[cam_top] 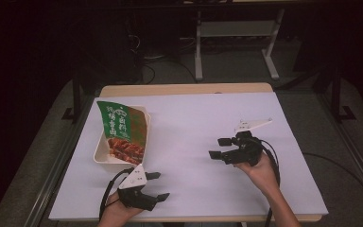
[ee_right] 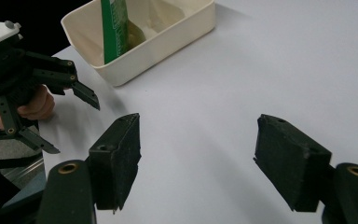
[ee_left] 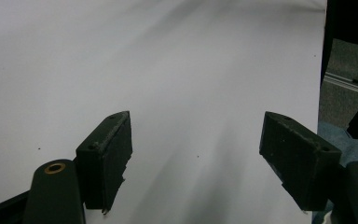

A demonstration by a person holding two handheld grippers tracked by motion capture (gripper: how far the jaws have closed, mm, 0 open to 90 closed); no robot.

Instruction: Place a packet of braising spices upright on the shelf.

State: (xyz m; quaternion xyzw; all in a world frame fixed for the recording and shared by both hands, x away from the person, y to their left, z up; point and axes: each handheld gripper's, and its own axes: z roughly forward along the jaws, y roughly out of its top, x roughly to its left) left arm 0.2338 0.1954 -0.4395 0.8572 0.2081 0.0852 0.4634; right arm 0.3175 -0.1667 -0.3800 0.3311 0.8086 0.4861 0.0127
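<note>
A green snack bag [cam_top: 122, 132] with a food picture stands tilted in a cream tray [cam_top: 102, 147] on the left of the white table cover; the bag [ee_right: 114, 28] and tray [ee_right: 163, 35] also lie ahead in the right gripper view. My left gripper [cam_top: 157, 185] rests near the front edge just below the tray, jaws apart and empty; in its own view the left gripper [ee_left: 196, 144] faces bare white sheet. My right gripper [cam_top: 220, 148] sits right of centre, pointing left, open with nothing in it. From its own camera the right gripper [ee_right: 196, 154] looks toward the left gripper [ee_right: 70, 116].
The white cover [cam_top: 194, 127] lies over a wooden table whose far edge [cam_top: 184, 89] shows. Grey floor and a white stand frame [cam_top: 236, 42] lie beyond. Cables trail from both grippers toward the front edge.
</note>
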